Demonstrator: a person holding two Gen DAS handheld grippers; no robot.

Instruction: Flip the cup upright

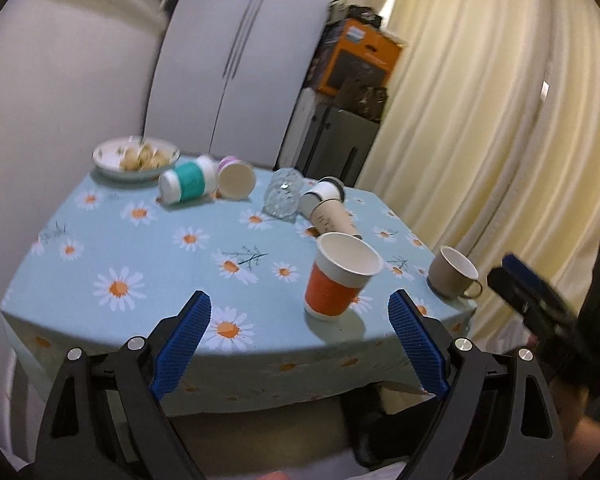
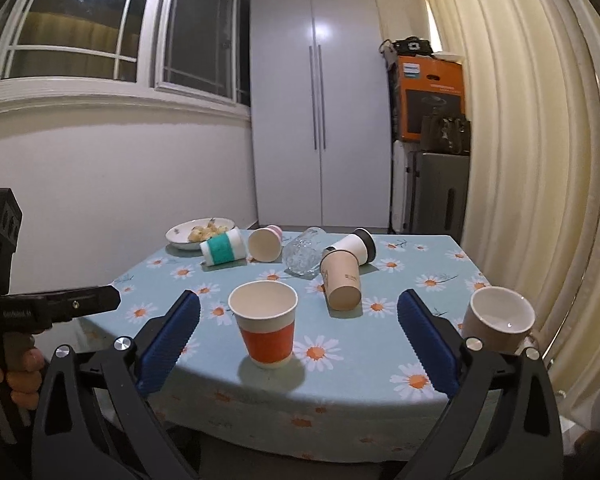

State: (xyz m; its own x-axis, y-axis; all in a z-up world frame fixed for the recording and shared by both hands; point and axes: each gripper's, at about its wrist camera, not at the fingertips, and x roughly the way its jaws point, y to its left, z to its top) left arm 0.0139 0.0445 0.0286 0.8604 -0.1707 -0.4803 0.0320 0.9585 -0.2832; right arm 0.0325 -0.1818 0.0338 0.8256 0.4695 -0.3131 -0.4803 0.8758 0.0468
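The counter [image 2: 380, 364] carries a daisy-print cloth. Upright on it: an orange cup [image 2: 265, 328] and a mug [image 2: 496, 322] (right edge). Five cups lie tipped beside a food plate [image 2: 180, 236].

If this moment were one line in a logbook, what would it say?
left gripper: open, empty | right gripper: open, empty | orange cup: upright | tan cup: on side

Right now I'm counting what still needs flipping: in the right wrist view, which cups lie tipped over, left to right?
Teal-banded cup → pink-striped cup → glass → tan paper cup.
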